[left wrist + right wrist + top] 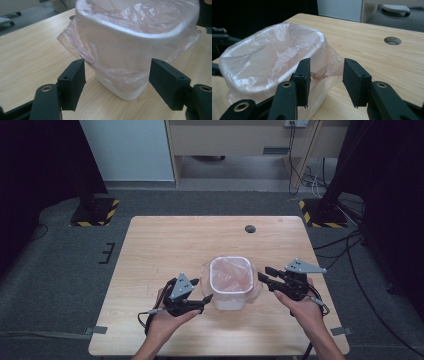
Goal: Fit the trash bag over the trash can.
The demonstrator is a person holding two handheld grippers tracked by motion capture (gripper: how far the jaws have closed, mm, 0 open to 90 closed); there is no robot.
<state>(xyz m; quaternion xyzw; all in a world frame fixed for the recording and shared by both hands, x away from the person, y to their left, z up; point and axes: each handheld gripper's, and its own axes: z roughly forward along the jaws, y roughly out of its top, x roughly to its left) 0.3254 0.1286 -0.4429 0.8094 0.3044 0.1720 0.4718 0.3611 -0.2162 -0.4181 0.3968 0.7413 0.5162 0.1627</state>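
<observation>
A small white bin lined with a thin pink plastic bag stands on the wooden table, near its front middle. The bag's edge is folded over the rim and hangs down the outside. My left gripper sits just left of the bin, open, its jaws spread wide on either side of the bin's lower half without touching it. Open too, my right gripper is at the bin's right side. Loose bag film lies beyond the gap between its jaws, and the pads do not press on it.
A round cable hole is in the table's far part, also seen in the right gripper view as a hole. Striped stand bases and cables lie on the floor around the table.
</observation>
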